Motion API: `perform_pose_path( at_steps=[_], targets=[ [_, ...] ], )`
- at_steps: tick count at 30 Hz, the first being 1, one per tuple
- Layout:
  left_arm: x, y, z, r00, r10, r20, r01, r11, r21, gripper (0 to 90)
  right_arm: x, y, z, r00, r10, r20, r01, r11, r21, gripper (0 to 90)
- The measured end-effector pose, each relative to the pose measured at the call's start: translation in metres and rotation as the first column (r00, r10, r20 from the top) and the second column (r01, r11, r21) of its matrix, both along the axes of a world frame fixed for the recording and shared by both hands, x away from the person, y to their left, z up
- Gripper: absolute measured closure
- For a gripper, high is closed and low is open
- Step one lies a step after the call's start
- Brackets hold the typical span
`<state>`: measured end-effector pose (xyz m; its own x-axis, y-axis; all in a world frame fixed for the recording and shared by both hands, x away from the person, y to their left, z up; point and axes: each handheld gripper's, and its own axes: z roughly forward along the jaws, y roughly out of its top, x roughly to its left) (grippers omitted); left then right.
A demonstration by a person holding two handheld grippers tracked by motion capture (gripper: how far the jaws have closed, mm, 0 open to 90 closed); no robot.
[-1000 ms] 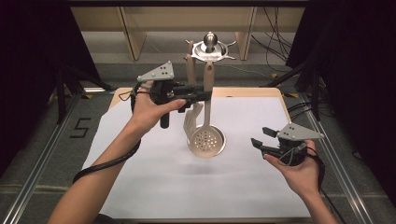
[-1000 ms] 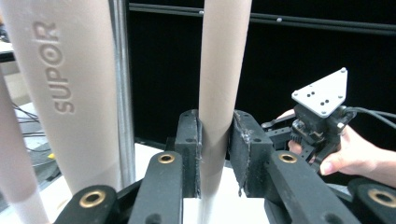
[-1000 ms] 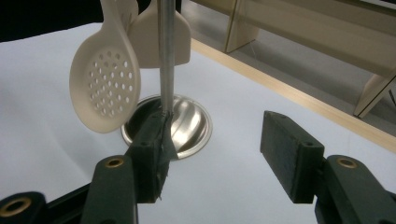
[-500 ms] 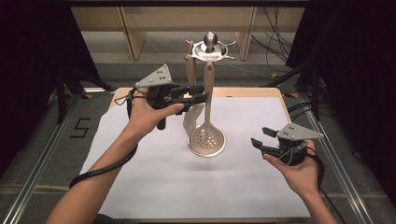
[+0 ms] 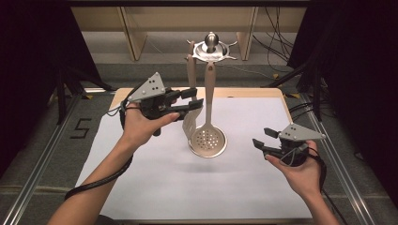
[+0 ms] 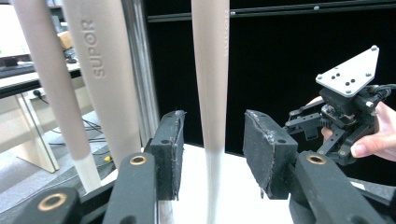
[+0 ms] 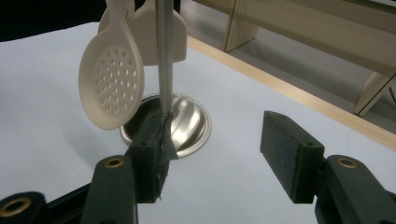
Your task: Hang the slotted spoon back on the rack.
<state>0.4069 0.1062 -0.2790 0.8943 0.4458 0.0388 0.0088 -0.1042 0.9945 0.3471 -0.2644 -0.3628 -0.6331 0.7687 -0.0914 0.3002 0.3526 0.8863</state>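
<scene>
The beige plastic slotted spoon [image 5: 209,136] with its round perforated bowl hangs from the chrome utensil stand [image 5: 211,47]. Its long matte handle runs straight down between the pads of the left gripper [image 5: 196,105] and touches neither. Those jaws have just been opening, so the hanging step looks done and the release is under way; what seems left is to draw the left gripper clear of the handle. In the left gripper view the pads [image 6: 168,154] are black, rough-edged rubber blocks, well parted around the smooth tapering handle.

Beyond the left gripper hang two more beige utensils, one a flat turner [image 5: 189,123] with a broad handle bearing raised lettering. The stand's thin polished post drops to a shiny dished steel base [image 7: 187,122] just ahead of the right gripper [image 5: 261,138].

The right gripper sits low, apart from the stand, jaws spread wide and holding nothing. Under both grippers lies a white, matte sheet [image 5: 141,187] over the wooden table [image 5: 244,92].
</scene>
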Motion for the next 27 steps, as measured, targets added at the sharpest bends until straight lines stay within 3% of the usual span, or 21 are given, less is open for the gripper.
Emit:
perform_pose_path(
  at_steps=[3, 7, 11, 13, 22, 27],
  targets=[
    [-0.003, 0.004, -0.003, 1.0, 0.006, 0.0, -0.006, 1.0, -0.003, 57.0, -0.002, 0.001, 0.0, 0.9996, -0.007, -0.027, 0.007, 1.0, 0.008, 44.1],
    [-0.009, 0.009, -0.007, 0.9999, 0.016, 0.006, -0.016, 0.9999, -0.004, 56.7, 0.0, 0.0, 0.001, 1.0, 0.003, -0.001, -0.003, 1.0, -0.005, 44.1],
    [-0.013, 0.014, -0.011, 0.9993, 0.038, 0.007, -0.037, 0.9991, -0.018, 56.6, -0.001, 0.0, 0.001, 0.9998, -0.001, -0.019, 0.001, 1.0, 0.0, 44.1],
    [-0.016, 0.016, -0.013, 0.9989, 0.045, 0.008, -0.045, 0.9988, -0.02, 56.5, 0.001, -0.001, 0.0, 0.9999, 0.006, 0.013, -0.006, 1.0, -0.009, 44.1],
    [-0.025, 0.026, -0.028, 0.9974, 0.073, -0.004, -0.073, 0.9966, -0.04, 56.0, 0.0, 0.0, 0.0, 1.0, 0.005, 0.001, -0.005, 1.0, -0.005, 44.1],
    [-0.025, 0.03, -0.034, 0.9957, 0.091, -0.015, -0.092, 0.9955, -0.025, 56.0, 0.0, 0.001, -0.001, 0.9999, 0.001, 0.011, -0.001, 1.0, -0.006, 44.1]
  ],
)
